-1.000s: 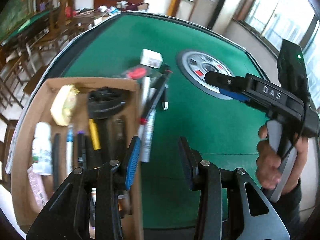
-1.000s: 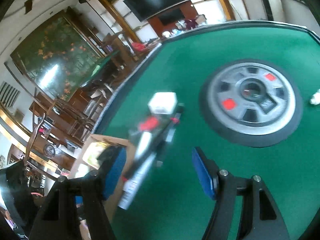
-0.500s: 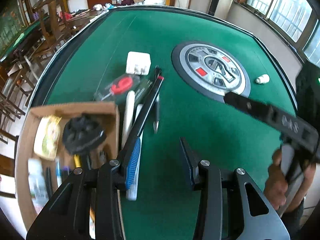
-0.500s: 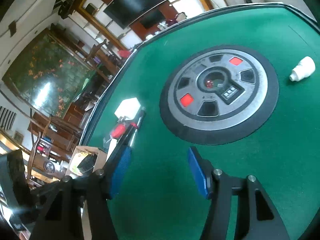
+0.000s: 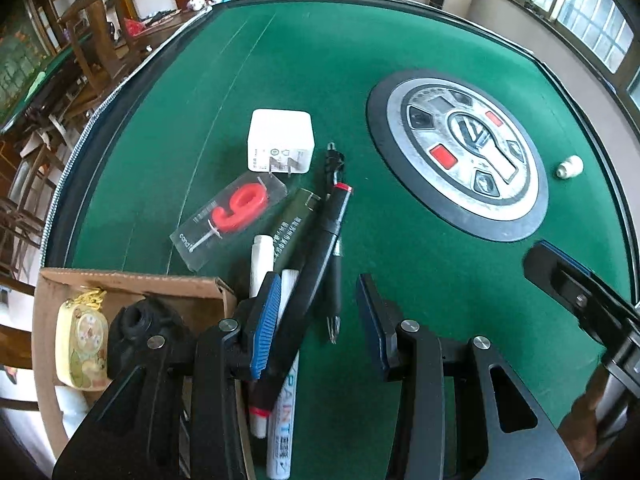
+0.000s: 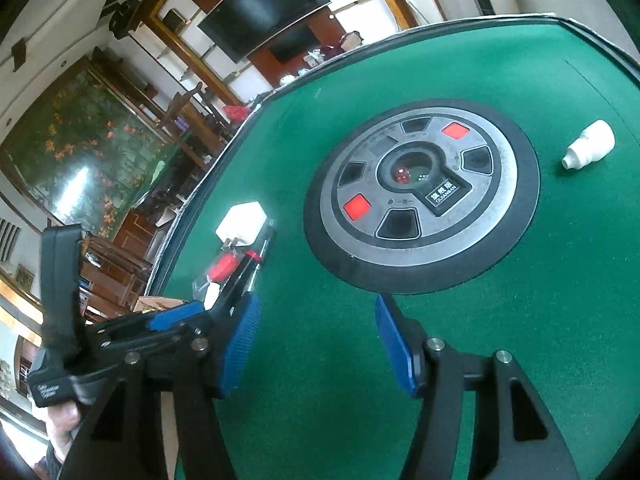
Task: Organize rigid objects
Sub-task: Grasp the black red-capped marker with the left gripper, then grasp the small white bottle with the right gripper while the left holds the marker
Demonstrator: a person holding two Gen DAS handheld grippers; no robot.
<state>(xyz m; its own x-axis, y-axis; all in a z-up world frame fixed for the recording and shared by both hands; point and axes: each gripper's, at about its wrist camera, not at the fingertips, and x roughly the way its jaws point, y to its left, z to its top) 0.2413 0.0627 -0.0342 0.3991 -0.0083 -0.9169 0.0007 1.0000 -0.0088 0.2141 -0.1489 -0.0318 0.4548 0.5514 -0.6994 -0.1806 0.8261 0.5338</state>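
Note:
My left gripper (image 5: 316, 316) is open and empty, low over a pile of pens beside a cardboard box (image 5: 132, 282). The pile holds a long black tool with a red band (image 5: 324, 232), white paint markers (image 5: 285, 400), a dark green stick (image 5: 292, 224), a black pen (image 5: 335, 280), a packaged red "9" candle (image 5: 236, 210) and a white charger plug (image 5: 279, 141). My right gripper (image 6: 316, 340) is open and empty above bare green felt. A small white fitting (image 6: 588, 150) lies far right; it also shows in the left wrist view (image 5: 570, 166).
The box holds a yellow charm (image 5: 80, 344) and a black round part (image 5: 140, 328). A round grey control panel (image 5: 456, 152) with red buttons is set in the table's middle (image 6: 420, 196). Wooden chairs (image 5: 88, 40) stand beyond the table's left edge.
My left gripper has moved from over the box rightward and forward to the pile on the felt. My right gripper has swung right, toward the control panel and the white fitting. Both stay open.

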